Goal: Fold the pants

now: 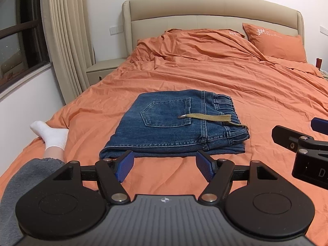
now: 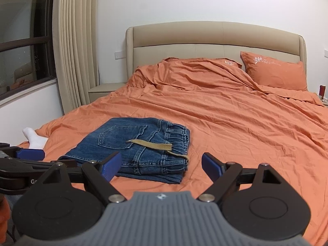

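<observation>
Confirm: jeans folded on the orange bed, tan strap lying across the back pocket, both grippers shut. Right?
Not quite: both grippers are open. The left gripper and right gripper each show spread, empty pads in their own wrist views. The jeans are folded on the bed, strap across the pocket.

My left gripper (image 1: 165,169) hovers with jaws spread wide, holding nothing. My right gripper (image 2: 162,167) hangs beside it, jaws equally apart.

Pants (image 1: 164,127) are mid-blue denim with lighter stitching, plus a tan drawstring (image 1: 209,117). Bedsheet (image 1: 225,78) and far right pillow (image 1: 276,43) are plain orange, the pillow with a small white flower logo. Headboard (image 1: 205,12) and left curtain (image 1: 65,41) are beige, sock (image 1: 51,135) white, gripper pads (image 1: 124,167) blue.
</observation>
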{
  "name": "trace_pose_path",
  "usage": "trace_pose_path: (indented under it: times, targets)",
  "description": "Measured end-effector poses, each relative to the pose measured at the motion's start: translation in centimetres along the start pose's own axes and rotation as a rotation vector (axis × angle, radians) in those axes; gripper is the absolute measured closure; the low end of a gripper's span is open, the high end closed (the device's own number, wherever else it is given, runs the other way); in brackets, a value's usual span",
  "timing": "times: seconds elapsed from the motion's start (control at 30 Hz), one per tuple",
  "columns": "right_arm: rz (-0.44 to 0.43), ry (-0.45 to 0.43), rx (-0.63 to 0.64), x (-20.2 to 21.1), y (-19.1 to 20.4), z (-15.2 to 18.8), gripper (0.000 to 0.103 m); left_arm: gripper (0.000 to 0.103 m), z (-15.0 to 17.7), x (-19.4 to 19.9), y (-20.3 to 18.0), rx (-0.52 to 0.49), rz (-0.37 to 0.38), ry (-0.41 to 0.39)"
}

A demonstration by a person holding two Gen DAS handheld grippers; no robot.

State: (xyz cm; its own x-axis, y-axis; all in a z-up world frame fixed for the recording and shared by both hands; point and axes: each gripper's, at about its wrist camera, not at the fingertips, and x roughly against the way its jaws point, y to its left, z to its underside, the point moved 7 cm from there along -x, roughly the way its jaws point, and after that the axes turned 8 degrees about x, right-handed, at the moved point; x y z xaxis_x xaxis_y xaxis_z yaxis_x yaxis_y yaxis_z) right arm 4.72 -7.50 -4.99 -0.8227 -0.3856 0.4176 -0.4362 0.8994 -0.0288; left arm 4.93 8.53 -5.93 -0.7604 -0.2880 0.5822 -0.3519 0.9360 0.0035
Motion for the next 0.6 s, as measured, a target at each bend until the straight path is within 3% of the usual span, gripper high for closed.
trace_pose_path:
  times: [0.6]
  targets:
    - [-0.001, -0.003, 0.0, 0.1, -0.04, 0.08, 0.021, 0.022, -0.04, 0.09, -0.12, -0.004, -0.001, 0.003]
